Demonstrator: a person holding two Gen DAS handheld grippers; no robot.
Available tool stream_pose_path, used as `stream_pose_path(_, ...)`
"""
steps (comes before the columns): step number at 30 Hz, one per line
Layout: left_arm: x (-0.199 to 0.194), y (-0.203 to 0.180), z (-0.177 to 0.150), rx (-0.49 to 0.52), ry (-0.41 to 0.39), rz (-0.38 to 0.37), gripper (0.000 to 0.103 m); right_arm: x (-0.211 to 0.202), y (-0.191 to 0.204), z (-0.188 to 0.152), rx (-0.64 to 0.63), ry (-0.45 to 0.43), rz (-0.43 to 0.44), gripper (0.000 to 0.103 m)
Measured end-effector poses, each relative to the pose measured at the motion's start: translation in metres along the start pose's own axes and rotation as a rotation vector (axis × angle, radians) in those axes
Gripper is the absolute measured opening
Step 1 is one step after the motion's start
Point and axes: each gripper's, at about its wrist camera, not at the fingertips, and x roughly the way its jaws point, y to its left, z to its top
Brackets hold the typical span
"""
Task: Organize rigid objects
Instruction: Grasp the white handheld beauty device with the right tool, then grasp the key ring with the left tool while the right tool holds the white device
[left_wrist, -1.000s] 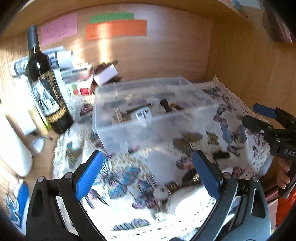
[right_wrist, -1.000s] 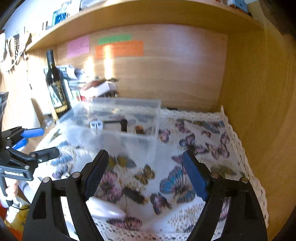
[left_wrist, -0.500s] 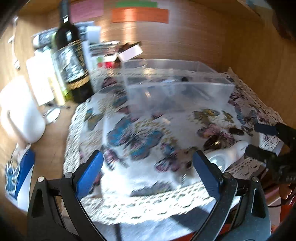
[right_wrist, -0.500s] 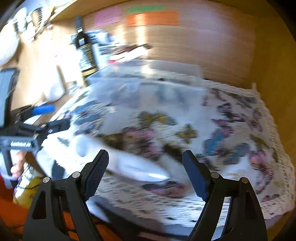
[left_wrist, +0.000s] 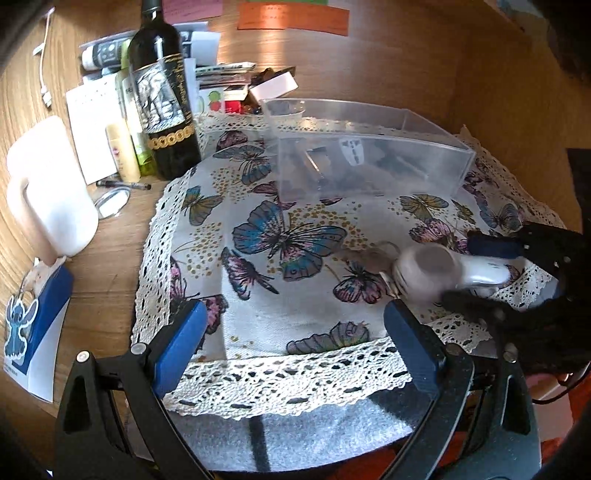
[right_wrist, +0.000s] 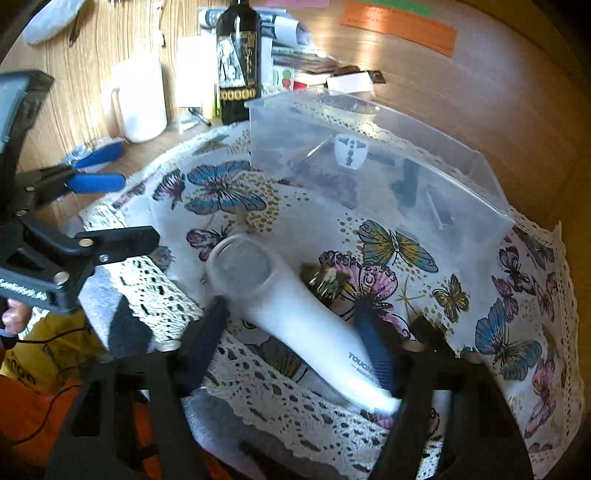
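Your right gripper (right_wrist: 295, 339) straddles the white handheld device (right_wrist: 295, 314) lying on the butterfly-print tablecloth (left_wrist: 295, 240), its fingers blurred by motion; the jaws stand either side of the handle, but you cannot tell whether the pads touch it. The device's round, translucent head points toward the clear plastic bin (right_wrist: 369, 162), and its tail end is hidden behind the right finger, where only part of a printed word shows. Your left gripper (left_wrist: 295, 347) hangs wide apart and empty over the cloth's lace edge. Small items inside the bin are hazy through its walls and hard to name. A dark, shiny small object (right_wrist: 325, 280) beside the device is too blurred to identify. The wine bottle (left_wrist: 162, 96) stands behind the cloth's left edge, its neck cut off at the frame top.
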Motion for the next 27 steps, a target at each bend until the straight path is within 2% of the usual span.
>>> stream_pose_path(6,0.004,-0.012,0.003,0.047,-0.002,-0.022,0.093,0.002,-0.003,0.001,0.018,0.001,0.015,0.041)
stream_pose_path(8,0.009,-0.014,0.004,0.055,0.010,-0.031,0.088,0.006,-0.001,0.001,0.024,0.014,0.022,0.026)
stream_pose_path(14,0.020,-0.015,0.010,0.045,0.047,-0.053,0.082,0.010,-0.007,0.000,0.064,-0.012,0.069,0.025)
stream_pose_path(24,0.037,-0.040,0.036,0.120,0.057,-0.079,0.082,-0.028,-0.033,-0.002,0.184,-0.163,0.028,0.025)
stream_pose_path(27,0.050,-0.051,0.038,0.156,0.075,-0.043,0.079,-0.037,-0.041,0.000,0.203,-0.197,0.021,0.025)
